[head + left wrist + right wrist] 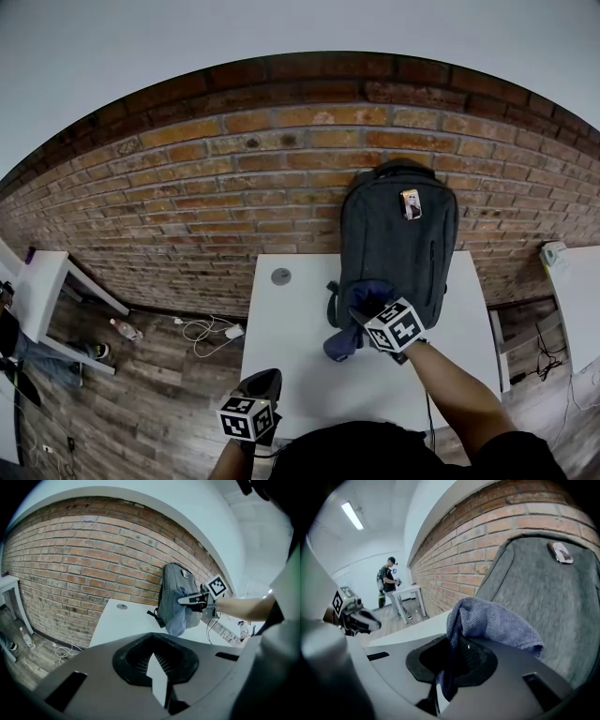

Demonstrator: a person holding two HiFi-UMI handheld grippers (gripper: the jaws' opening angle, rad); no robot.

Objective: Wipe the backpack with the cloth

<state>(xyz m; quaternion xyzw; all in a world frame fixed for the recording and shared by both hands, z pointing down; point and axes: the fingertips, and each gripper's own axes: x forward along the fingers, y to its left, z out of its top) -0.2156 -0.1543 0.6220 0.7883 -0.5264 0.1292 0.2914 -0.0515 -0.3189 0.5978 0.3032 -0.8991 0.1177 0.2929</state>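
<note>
Against the far wall, the backpack [398,234] stands on the worktop [300,361]. The right hand-held gripper [368,307], clamped on the cloth [343,345], meets its lower front. The left hand-held gripper [264,382] waits near, closed and empty. Most wiping seemingly remains.

Desk [300,323]: white rectangular top, far edge against the wall
Round disc [280,276]: small, grey, on the desk near its far left corner
Wall [234,178]: red-brown brick, plain white above
Floor [159,398]: dark wood planks
Cable [202,330]: white, loosely coiled on the floor left of the desk
Bottle [125,329]: clear plastic, lying on the floor near the cable
Side table [42,281]: white, far left
Person [387,585]: distant, dark top, standing beside a small white table [407,591]
Ceiling light [352,515]: long lit strip
</note>
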